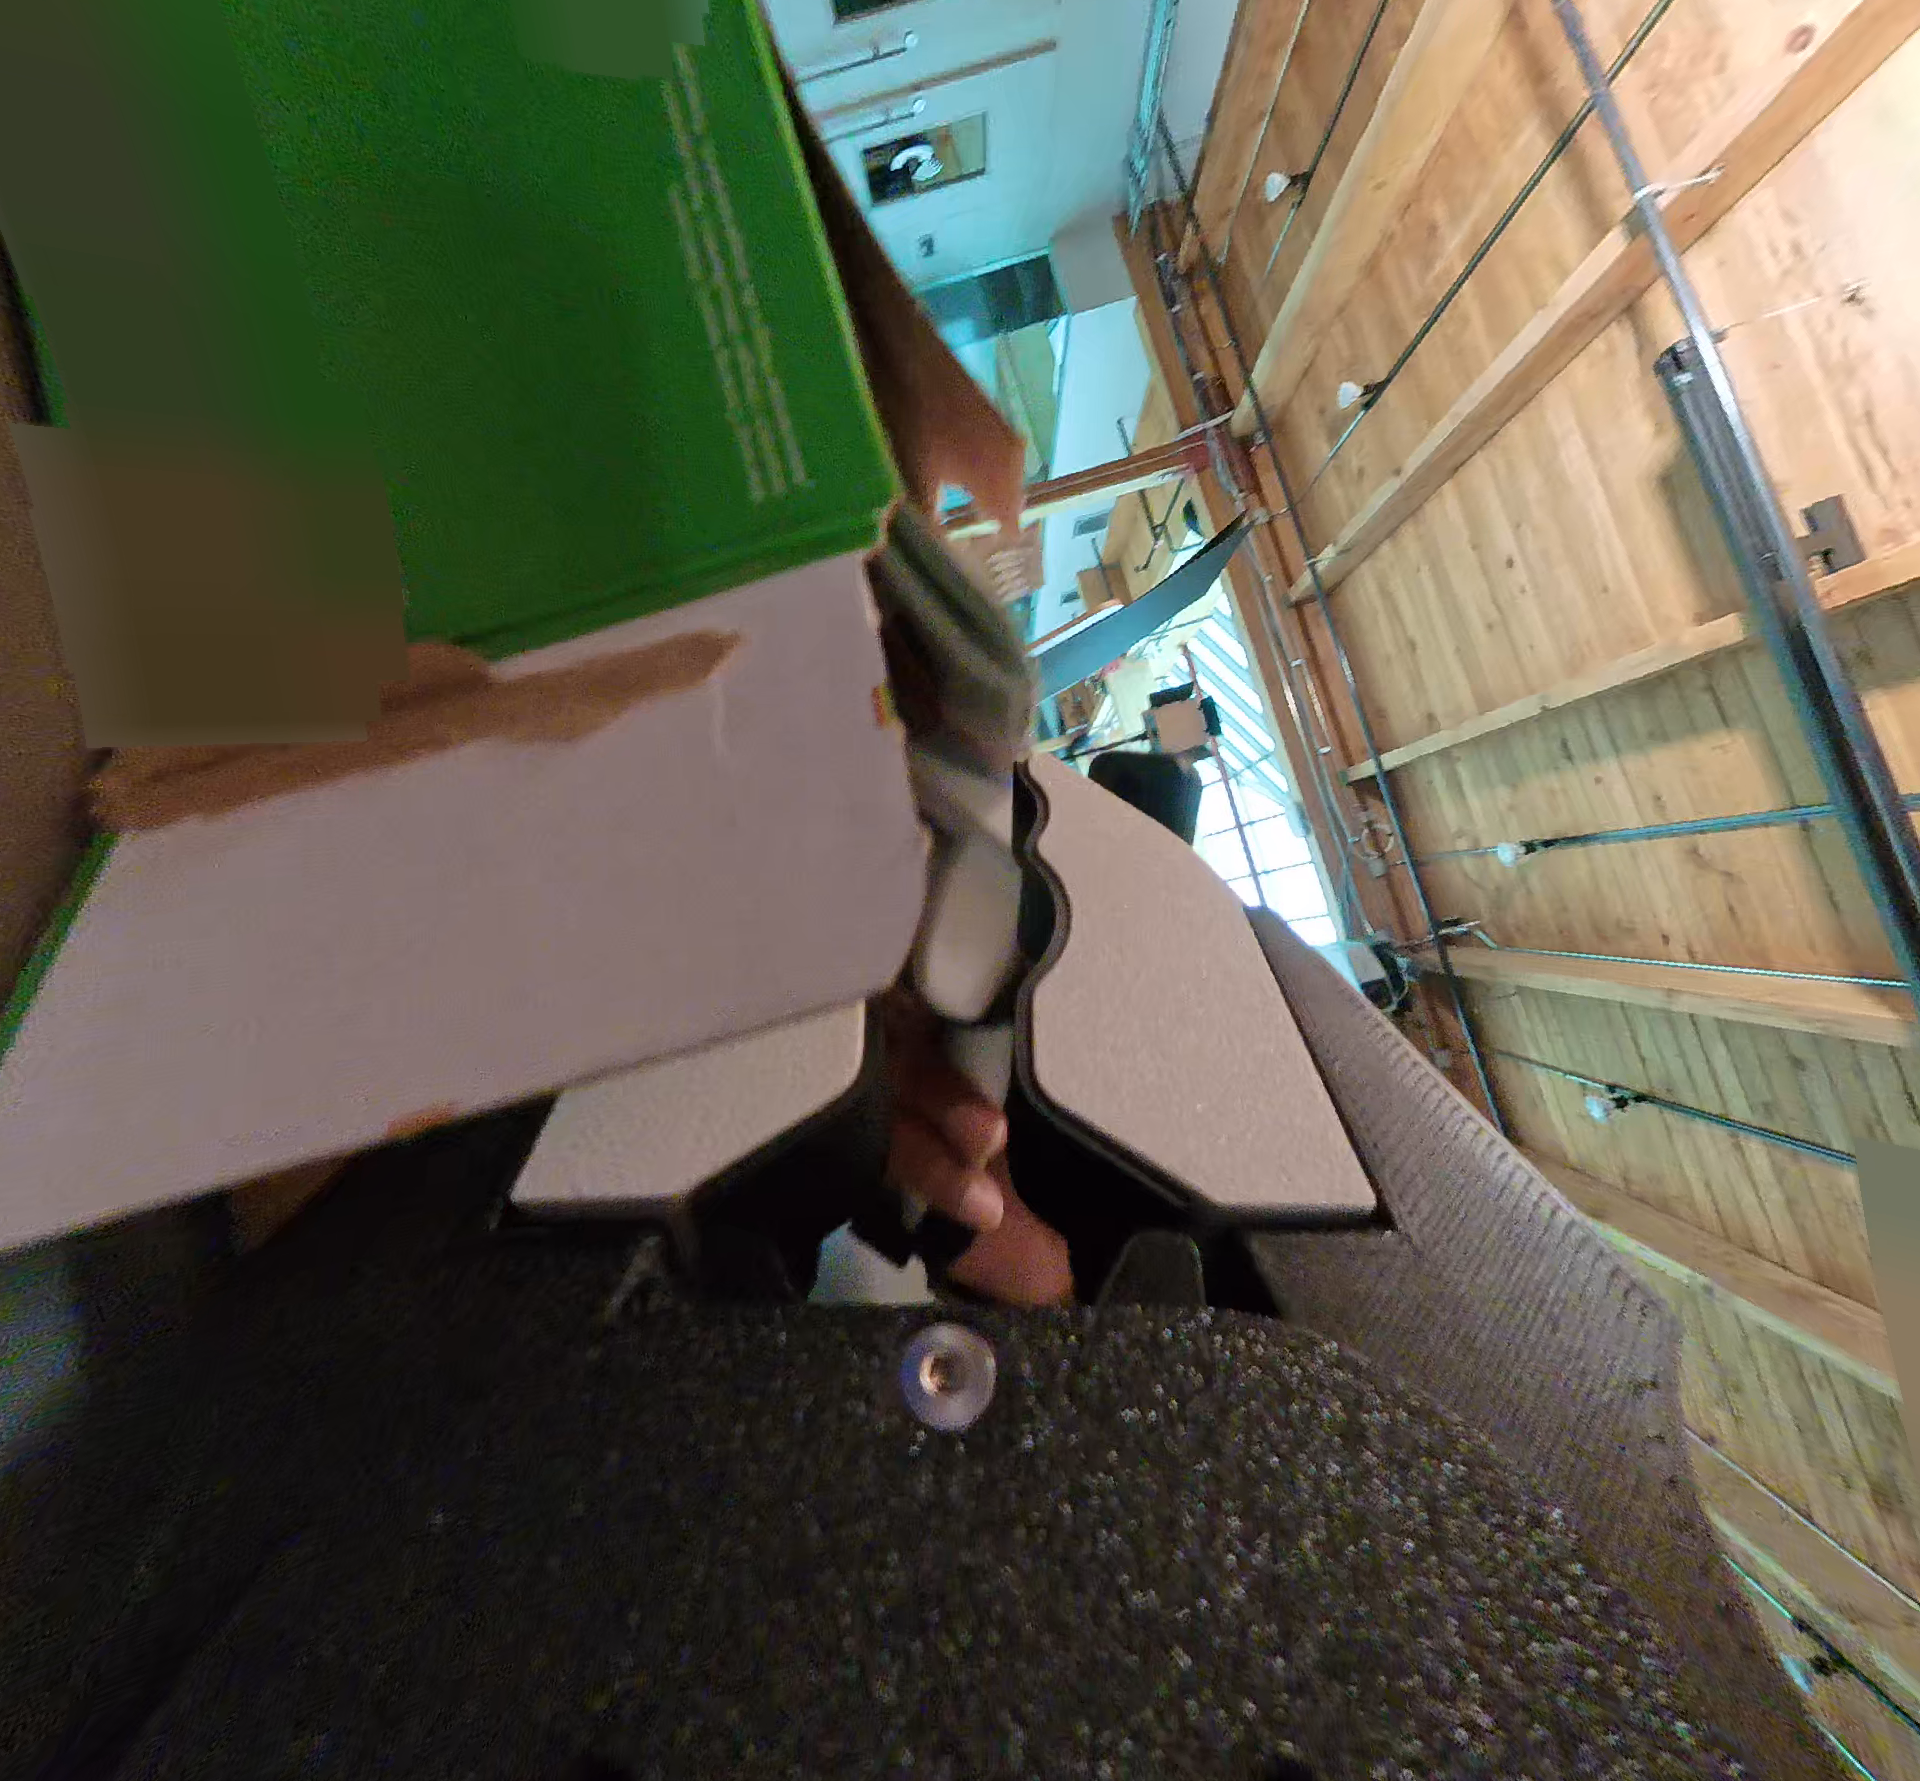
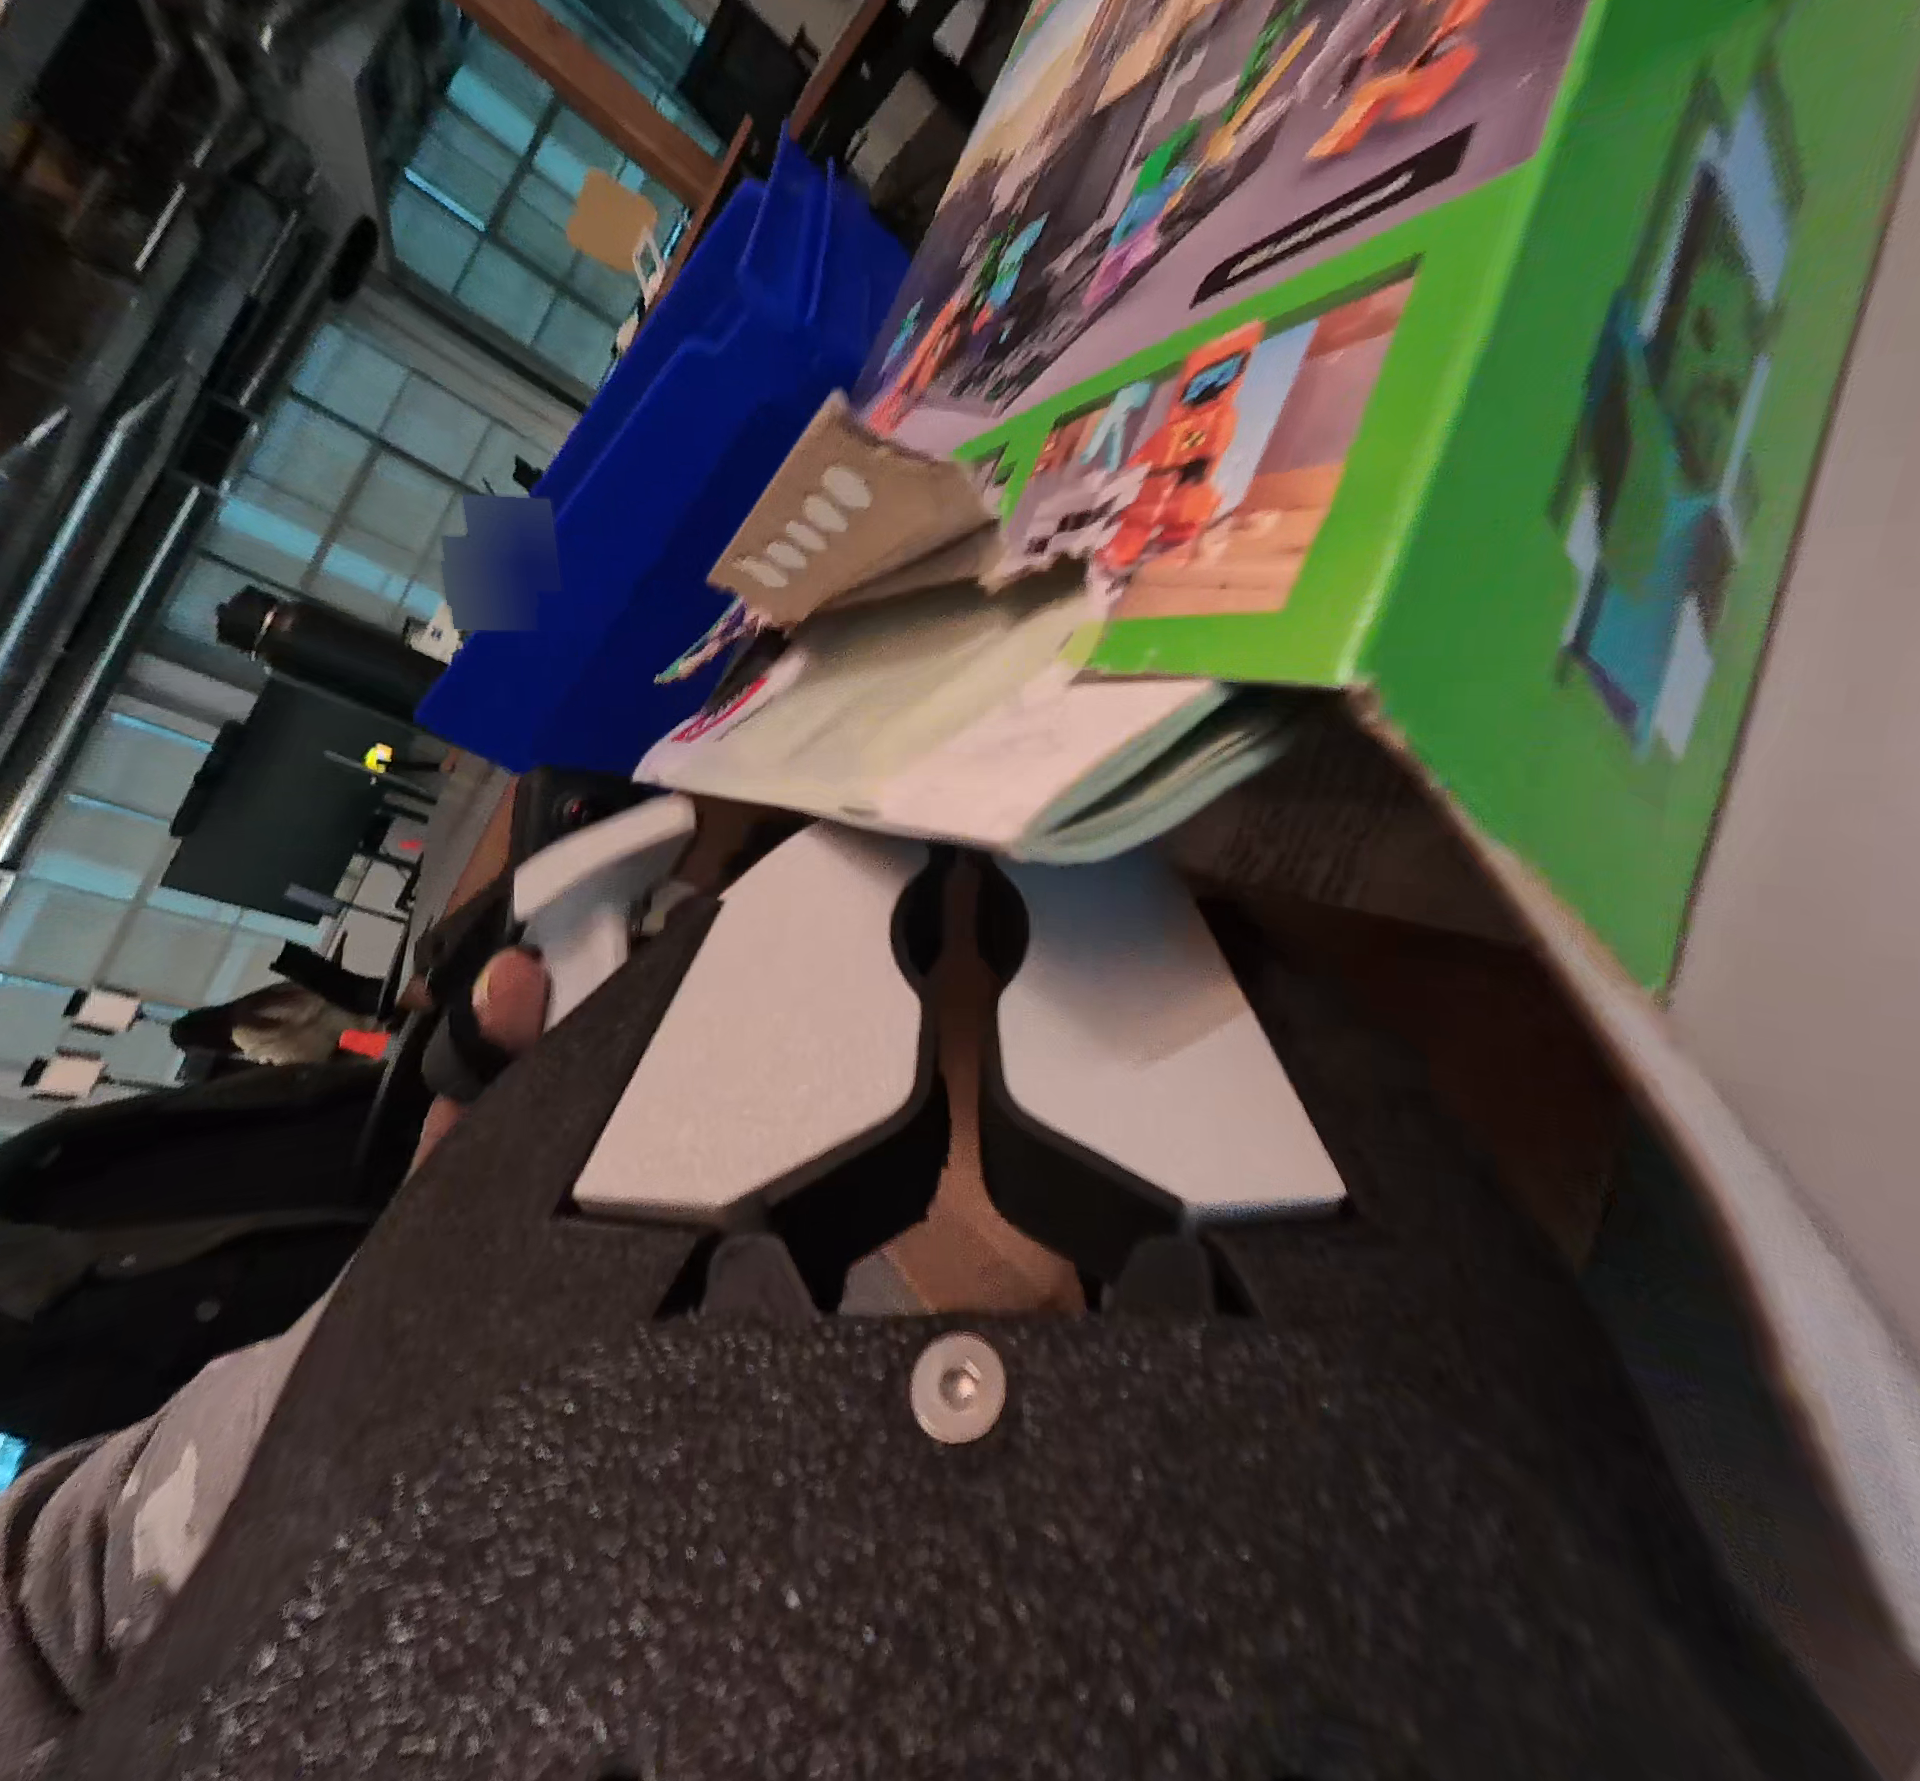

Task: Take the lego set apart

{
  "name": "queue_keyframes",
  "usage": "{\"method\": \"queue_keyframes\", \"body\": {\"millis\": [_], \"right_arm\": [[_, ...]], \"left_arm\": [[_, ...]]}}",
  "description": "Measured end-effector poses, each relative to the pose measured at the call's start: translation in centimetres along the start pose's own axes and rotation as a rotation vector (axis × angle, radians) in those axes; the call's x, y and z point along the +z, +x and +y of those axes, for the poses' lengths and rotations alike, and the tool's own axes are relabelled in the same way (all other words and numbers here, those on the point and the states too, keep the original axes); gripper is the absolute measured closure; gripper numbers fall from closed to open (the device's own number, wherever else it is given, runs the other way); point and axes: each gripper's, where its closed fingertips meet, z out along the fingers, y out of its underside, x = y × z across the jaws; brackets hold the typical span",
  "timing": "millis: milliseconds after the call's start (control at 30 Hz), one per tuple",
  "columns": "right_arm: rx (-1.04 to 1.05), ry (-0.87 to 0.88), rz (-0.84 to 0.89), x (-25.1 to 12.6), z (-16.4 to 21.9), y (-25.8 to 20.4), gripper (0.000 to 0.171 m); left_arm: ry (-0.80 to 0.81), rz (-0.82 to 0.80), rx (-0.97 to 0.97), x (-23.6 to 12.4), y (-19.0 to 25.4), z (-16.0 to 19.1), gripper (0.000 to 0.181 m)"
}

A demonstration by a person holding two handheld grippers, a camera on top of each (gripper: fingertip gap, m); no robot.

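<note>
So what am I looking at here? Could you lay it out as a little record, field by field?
Main object: green box with printed pictures, held up and tilted
Box end: open, with a torn white flap
Sticking out: booklet, poking from the open end
Left gripper: jaws close together, the booklet's edge between them
Right gripper: just under the booklet, jaws nearly together; what it grips is unclear
Behind: blue bin
Loose bricks: none visible
</note>
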Motion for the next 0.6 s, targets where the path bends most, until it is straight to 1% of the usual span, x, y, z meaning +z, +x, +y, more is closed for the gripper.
{"method": "queue_keyframes", "body": {"millis": [33,133,167,233,300,333,400,467,500,533,600], "right_arm": [[0.002,-0.008,-0.011,-0.2,0.4,-0.2,0.171],[-0.025,0.008,-0.019,-1.6,0.9,-0.7,0.171],[-0.039,0.015,-0.013,-2.1,1.0,-0.8,0.171],[-0.054,0.043,-0.013,-2.9,1.1,-1.0,0.17],[-0.054,0.086,-0.001,-3.5,0.9,-1.1,0.162],[-0.032,0.107,0.012,-3.7,0.7,-0.9,0.156],[0.054,0.149,0.018,-3.9,0.3,-0.5,0.145],[0.115,0.184,0.015,-4.0,-0.1,-0.4,0.145],[0.139,0.192,0.014,-3.9,-0.1,-0.3,0.145],[0.163,0.202,0.018,-3.8,-0.2,-0.2,0.145],[0.205,0.222,0.034,-3.4,-0.6,0.3,0.145]], "left_arm": [[0.003,0.015,0.005,0.2,0.2,-0.2,0.163],[-0.035,0.031,0.024,0.5,0.6,0.2,0.162],[-0.051,0.044,0.025,0.5,0.7,0.7,0.153],[-0.057,0.041,0.032,0.6,0.6,1.2,0.149],[-0.05,0.014,0.053,0.8,0.1,1.2,0.162],[-0.039,-0.012,0.062,0.9,-0.2,1.0,0.173],[-0.02,-0.061,0.068,1.3,-0.6,0.7,0.172],[0.008,-0.075,0.063,1.6,-0.5,0.4,0.175],[0.025,-0.079,0.06,1.8,-0.4,0.2,0.172],[0.047,-0.074,0.053,1.9,-0.3,-0.1,0.176],[0.084,-0.055,0.031,2.2,0.0,-0.4,0.172]]}}
